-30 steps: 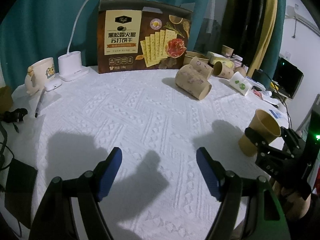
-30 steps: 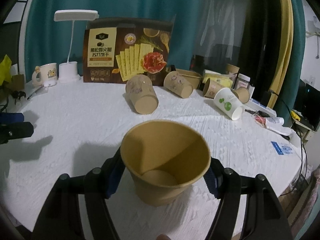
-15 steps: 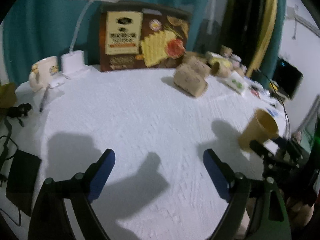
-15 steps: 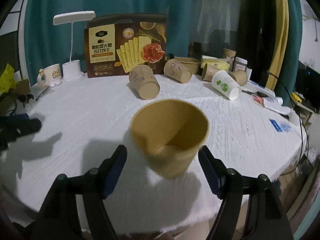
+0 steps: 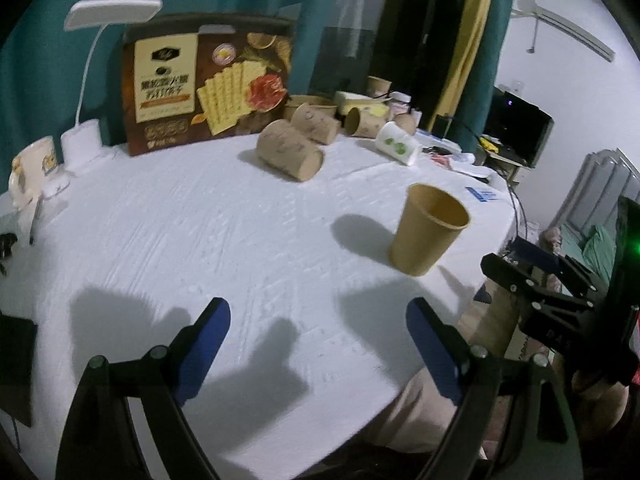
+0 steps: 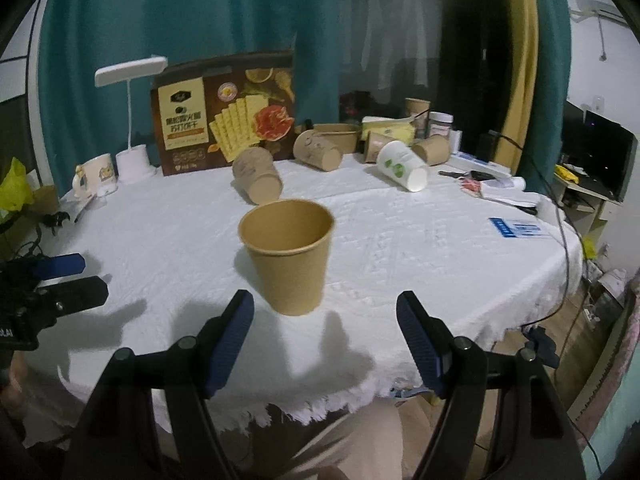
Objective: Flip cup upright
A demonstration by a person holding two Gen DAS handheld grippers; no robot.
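Gaping right hand-held gripper (image 6: 324,336), empty; cup (image 6: 289,254) upright, apart.

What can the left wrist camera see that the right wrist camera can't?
Only the left wrist view shows the left tool's own blue fingers, open with nothing between them, and a white wall unit high up. Only the right wrist view shows a yellow bag at the far left and the tablecloth's ragged edge. Both show the upright brown cup, the cracker box, the lamp and the white cup lying down.
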